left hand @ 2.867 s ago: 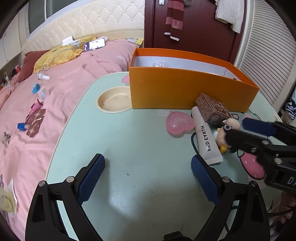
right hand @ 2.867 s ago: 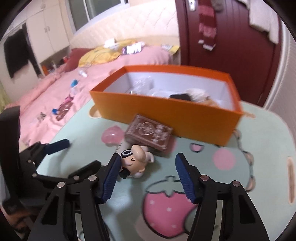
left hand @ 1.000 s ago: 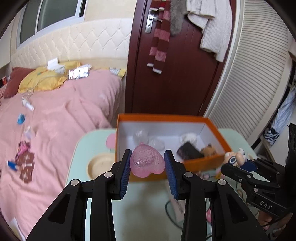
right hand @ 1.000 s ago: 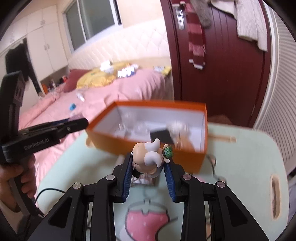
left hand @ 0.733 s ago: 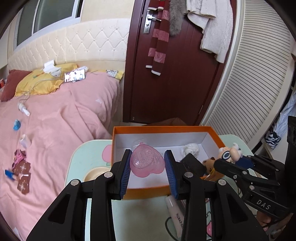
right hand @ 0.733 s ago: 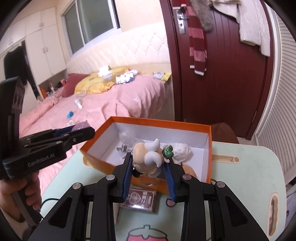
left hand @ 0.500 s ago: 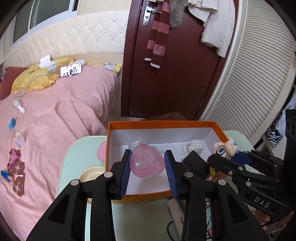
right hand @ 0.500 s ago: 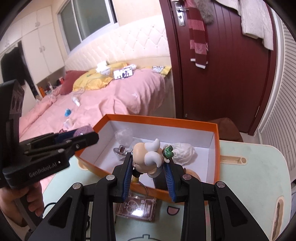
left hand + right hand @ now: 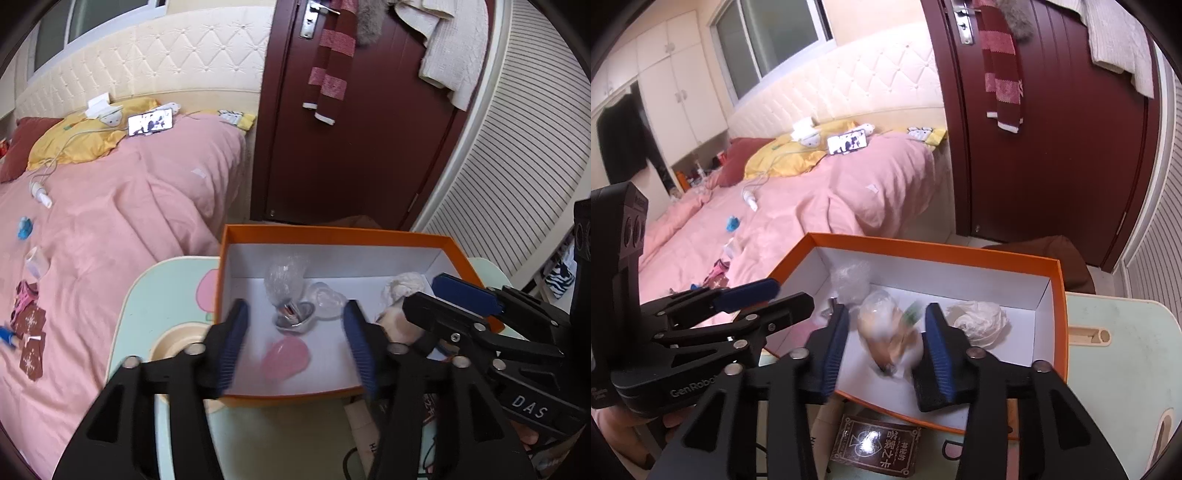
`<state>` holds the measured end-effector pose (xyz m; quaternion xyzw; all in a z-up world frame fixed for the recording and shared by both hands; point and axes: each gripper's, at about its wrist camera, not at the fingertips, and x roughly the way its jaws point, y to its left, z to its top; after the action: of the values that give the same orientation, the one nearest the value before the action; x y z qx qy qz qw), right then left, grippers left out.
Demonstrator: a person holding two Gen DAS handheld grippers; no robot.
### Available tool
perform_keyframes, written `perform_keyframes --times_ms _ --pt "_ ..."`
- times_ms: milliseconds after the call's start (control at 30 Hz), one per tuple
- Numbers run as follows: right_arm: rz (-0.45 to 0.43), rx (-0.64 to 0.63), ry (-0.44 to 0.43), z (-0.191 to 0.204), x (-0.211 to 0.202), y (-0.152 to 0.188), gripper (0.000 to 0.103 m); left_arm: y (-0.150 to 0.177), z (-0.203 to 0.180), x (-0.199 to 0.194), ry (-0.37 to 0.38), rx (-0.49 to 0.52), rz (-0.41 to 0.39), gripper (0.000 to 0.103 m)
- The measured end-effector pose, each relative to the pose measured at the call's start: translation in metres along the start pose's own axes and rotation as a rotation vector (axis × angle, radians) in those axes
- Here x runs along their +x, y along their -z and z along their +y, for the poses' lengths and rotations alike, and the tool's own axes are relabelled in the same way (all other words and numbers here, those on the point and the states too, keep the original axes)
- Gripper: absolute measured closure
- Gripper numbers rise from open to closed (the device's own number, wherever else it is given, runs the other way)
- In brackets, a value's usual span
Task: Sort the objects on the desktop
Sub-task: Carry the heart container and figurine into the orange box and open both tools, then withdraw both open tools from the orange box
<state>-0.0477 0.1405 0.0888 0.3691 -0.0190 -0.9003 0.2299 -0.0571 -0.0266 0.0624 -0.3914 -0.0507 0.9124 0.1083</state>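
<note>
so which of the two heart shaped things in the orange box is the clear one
The clear heart lies farther back, beside the metal dish; the nearer pink heart is opaque.

We see a bedroom. A bed (image 9: 122, 206) with a pink cover fills the left, backed by a cream quilted headboard (image 9: 155, 62); a yellow pillow (image 9: 74, 142), a phone (image 9: 150, 123) and small odds lie on it. Above the headboard is a window (image 9: 772, 37), and daylight falls in. A dark red door (image 9: 354, 147) stands shut, a striped scarf (image 9: 328, 74) and a white sweater (image 9: 443, 48) hung on it. White cupboards (image 9: 676, 88) line the far left wall; slatted panels (image 9: 517, 166) run on the right. The worktop (image 9: 162, 288) is pale green.
</note>
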Motion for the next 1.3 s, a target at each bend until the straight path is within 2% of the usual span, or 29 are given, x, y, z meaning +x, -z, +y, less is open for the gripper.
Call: perform_keyframes --times_ms 67,200,500,567,633,967,1067,1167,1300 --pt "-0.004 0.006 -0.003 -0.001 -0.002 0.0 0.059 0.0 0.002 -0.002 0.0 -0.011 -0.012 0.037" --pt "-0.004 0.019 -0.001 -0.003 -0.004 0.001 0.056 0.001 0.004 -0.004 0.01 -0.025 -0.009 0.037" --pt "-0.006 0.015 0.019 -0.001 -0.018 0.008 0.056 0.01 -0.002 -0.019 0.004 -0.015 -0.006 0.037" --pt "-0.017 0.006 0.048 0.002 -0.026 0.012 0.054 0.014 -0.003 -0.025 -0.002 -0.008 -0.007 0.037" --pt "-0.024 -0.003 0.071 0.004 -0.033 0.017 0.048 0.019 -0.007 -0.033 -0.015 0.012 -0.014 0.037" --pt "-0.032 -0.001 0.117 0.011 -0.073 0.053 0.047 0.056 -0.022 -0.065 -0.038 0.059 -0.004 0.037" --pt "-0.012 -0.001 0.14 0.012 -0.076 0.069 0.042 0.068 -0.023 -0.064 -0.035 0.052 0.027 0.037" --pt "0.023 0.023 0.163 0.007 -0.072 0.084 0.041 0.084 -0.018 -0.054 -0.075 0.037 0.079 0.037" --pt "0.071 0.078 0.2 -0.005 -0.066 0.099 0.034 0.101 -0.006 -0.038 -0.089 -0.007 0.146 0.037"
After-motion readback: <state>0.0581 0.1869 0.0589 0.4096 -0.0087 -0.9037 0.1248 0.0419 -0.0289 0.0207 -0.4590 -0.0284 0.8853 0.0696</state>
